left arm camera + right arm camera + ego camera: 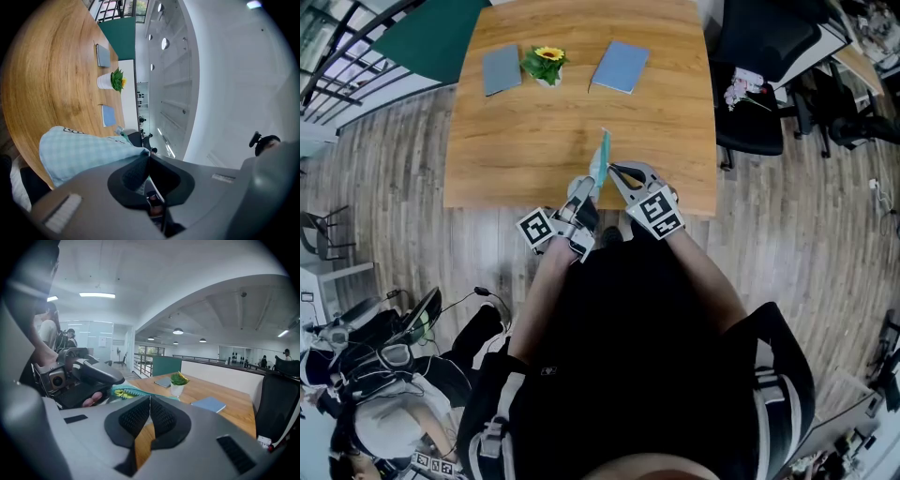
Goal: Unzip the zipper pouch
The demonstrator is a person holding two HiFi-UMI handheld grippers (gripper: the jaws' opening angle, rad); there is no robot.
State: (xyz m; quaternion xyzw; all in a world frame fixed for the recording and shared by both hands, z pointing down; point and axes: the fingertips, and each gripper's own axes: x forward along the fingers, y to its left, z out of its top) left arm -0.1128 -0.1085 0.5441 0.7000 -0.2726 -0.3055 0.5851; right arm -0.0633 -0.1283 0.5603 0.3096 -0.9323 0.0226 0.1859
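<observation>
You hold a light blue checked fabric zipper pouch [603, 155] on edge over the near rim of the light wooden table [516, 141], at the centre of the head view. Your left gripper [593, 184] is clenched on the pouch's near end, with cloth pinched between its pads. Your right gripper [614, 171], just to its right, has its jaws pressed together at the pouch's upper edge (whether the zipper tab sits between them is too small to tell).

If the tab is not truly caught, a pull would likely slip off and leave the zipper closed. If the left grip holds only loose cloth, the pouch could twist, jam the zipper, or tug free and drop past the table's edge.
</observation>
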